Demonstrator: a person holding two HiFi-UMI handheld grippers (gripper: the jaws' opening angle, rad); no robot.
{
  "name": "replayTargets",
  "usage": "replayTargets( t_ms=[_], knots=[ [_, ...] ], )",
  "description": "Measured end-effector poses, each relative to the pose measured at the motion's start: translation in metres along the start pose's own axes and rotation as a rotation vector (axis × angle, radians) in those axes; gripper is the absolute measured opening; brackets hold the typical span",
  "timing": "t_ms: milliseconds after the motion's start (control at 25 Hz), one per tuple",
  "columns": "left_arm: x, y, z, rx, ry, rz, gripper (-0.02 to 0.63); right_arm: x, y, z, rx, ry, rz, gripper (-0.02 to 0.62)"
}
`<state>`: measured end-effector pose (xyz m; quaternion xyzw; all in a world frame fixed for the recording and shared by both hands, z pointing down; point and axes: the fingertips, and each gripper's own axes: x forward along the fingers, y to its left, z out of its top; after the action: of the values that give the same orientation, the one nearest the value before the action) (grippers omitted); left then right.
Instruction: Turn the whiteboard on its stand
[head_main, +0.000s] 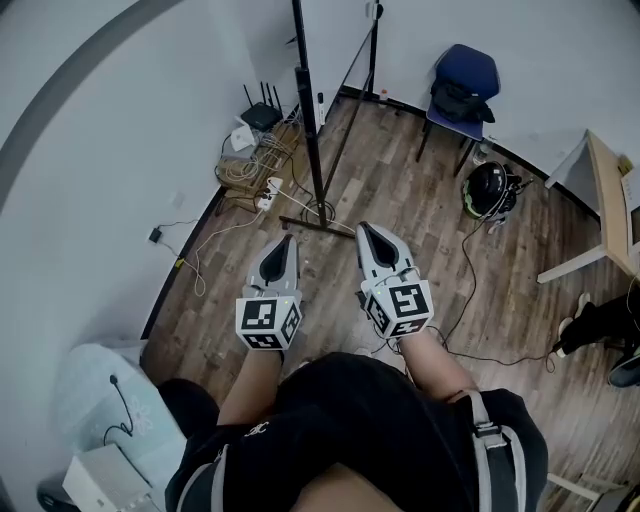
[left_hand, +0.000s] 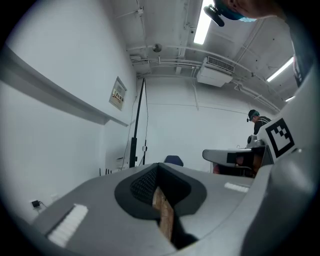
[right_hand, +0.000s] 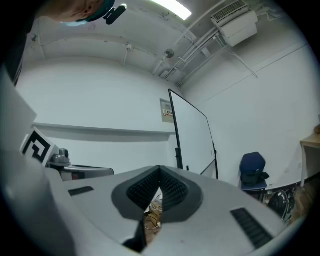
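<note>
Left gripper (left_hand: 158, 169): pads pressed together, nothing between them, only floor showing through the slit below. Right gripper (right_hand: 159, 170): likewise closed and empty. Both are held level, side by side, tips just short of the black metal stand foot (head_main: 300, 222). This reads as an approach pose, board not yet touched. The white rectangular whiteboard with thin black frame (right_hand: 192, 135) hangs on that stand. It is nearly edge-on in the head view, so the grippers face its narrow side, probably squared up to push an edge round. A blue chair with black bag (head_main: 458, 85) sits beyond the stand, to its right. A black router (head_main: 260, 116) and cable tangle (head_main: 250, 165) lie left of the stand. Writing: small wall sign (right_hand: 167, 111) beside the board, print too small to read. The marker cubes (head_main: 268, 322) carry only black-and-white square patterns.
</note>
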<state>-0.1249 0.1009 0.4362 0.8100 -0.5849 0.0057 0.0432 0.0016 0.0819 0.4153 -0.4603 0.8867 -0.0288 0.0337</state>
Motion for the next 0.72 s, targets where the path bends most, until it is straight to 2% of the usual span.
replayTargets(
  t_ms=[520, 720],
  knots=[
    [0.024, -0.054, -0.011, 0.017, 0.021, 0.03, 0.006, -0.031, -0.045, -0.014, 0.001, 0.026, 0.063, 0.005],
    [0.032, -0.07, -0.014, 0.08, 0.029, 0.019, 0.006, -0.035, -0.056, -0.022, 0.017, 0.031, 0.076, 0.005]
  ],
)
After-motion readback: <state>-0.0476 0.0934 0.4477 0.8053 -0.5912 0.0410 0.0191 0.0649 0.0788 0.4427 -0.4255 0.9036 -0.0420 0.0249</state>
